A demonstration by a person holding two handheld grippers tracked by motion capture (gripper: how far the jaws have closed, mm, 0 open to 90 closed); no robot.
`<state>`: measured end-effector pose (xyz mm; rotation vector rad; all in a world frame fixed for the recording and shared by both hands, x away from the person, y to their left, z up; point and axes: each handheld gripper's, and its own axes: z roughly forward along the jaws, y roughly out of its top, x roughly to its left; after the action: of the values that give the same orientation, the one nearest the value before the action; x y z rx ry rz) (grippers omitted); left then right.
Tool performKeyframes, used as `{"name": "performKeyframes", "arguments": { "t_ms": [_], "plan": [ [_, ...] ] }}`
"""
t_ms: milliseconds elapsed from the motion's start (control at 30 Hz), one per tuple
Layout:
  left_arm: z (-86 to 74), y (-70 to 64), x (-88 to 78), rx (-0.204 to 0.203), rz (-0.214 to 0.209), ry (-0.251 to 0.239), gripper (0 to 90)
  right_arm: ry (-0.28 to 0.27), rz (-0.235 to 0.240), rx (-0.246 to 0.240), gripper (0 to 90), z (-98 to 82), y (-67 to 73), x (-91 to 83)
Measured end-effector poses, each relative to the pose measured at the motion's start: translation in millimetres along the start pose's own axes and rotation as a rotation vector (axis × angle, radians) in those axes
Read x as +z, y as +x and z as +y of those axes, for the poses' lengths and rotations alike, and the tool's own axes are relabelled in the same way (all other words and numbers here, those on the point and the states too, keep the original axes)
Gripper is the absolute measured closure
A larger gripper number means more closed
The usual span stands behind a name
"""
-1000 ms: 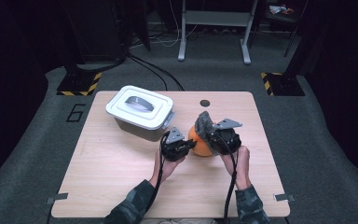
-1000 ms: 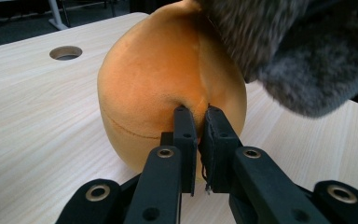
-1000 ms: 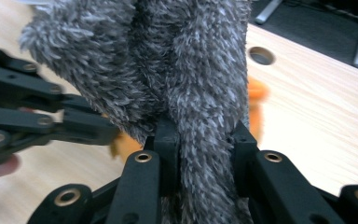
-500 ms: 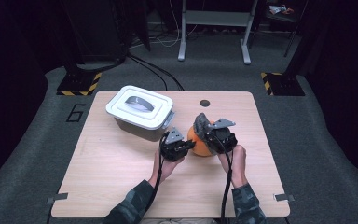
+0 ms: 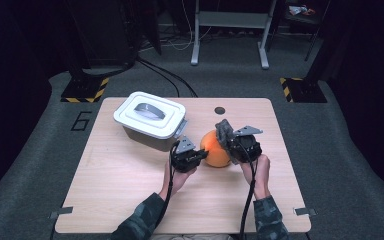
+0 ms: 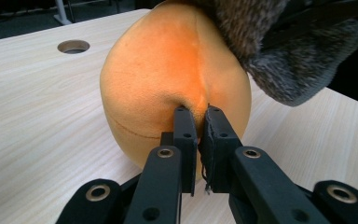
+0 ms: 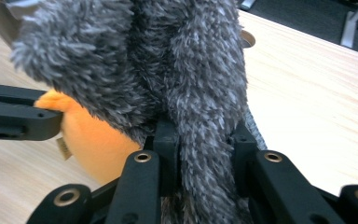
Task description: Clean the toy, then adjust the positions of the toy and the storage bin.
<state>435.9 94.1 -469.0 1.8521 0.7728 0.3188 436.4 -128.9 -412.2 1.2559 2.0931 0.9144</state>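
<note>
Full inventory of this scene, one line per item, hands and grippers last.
orange plush ball: 1, orange, table centre, between the two grippers.
grey furry cloth: 1, grey, draped against the ball's right and top.
lidded box: 1, white lid over grey body, table's far left.
table: 1, light wood, with a round hole near its far edge.
floor marks: 2, yellow-black striped, beyond the table's far corners.
metal frame: 1, grey, on the floor behind.
left gripper: 1, black, shut, pinching the ball's fabric.
right gripper: 1, black, shut on the cloth.
hands: 2, camouflage sleeves, at the near edge.
</note>
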Motion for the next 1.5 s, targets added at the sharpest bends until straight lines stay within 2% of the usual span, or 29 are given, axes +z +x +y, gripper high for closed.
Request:
{"name": "performKeyframes", "arguments": {
  "t_ms": [167, 433, 500, 867, 1033, 1300, 1500],
  "plan": [
    [-0.1, 1.3, -0.1, -0.007, 0.018, -0.006, 84.7, -0.024, 0.029, 0.01, 70.9, -2.5, -0.2, -9.3],
    [0.1, 2.5, -0.8, -0.017, 0.024, 0.0, 84.6, -0.056, 0.043, 0.009, 70.6, -10.8, -3.0, -25.3],
    [-0.1, 2.4, -0.7, -0.03, 0.027, -0.001, 84.5, -0.059, 0.042, 0.008, 70.4, -14.5, -3.8, -29.0],
    [-1.5, 6.1, -2.0, -0.026, 0.029, 0.006, 84.5, -0.047, 0.03, 0.037, 70.4, -31.0, -9.7, -38.0],
    [-1.4, 7.5, -2.4, -0.032, 0.027, 0.011, 84.6, -0.04, 0.033, 0.03, 70.4, -37.5, -8.9, -40.0],
    [-1.9, 8.3, -2.2, -0.032, 0.038, 0.003, 84.5, -0.017, 0.04, 0.034, 70.0, -50.6, -3.8, -48.6],
    [-2.2, 9.1, -2.1, -0.042, 0.043, 0.0, 84.5, 0.016, 0.054, 0.028, 69.9, -67.0, 6.5, -49.7]
  ]
}}
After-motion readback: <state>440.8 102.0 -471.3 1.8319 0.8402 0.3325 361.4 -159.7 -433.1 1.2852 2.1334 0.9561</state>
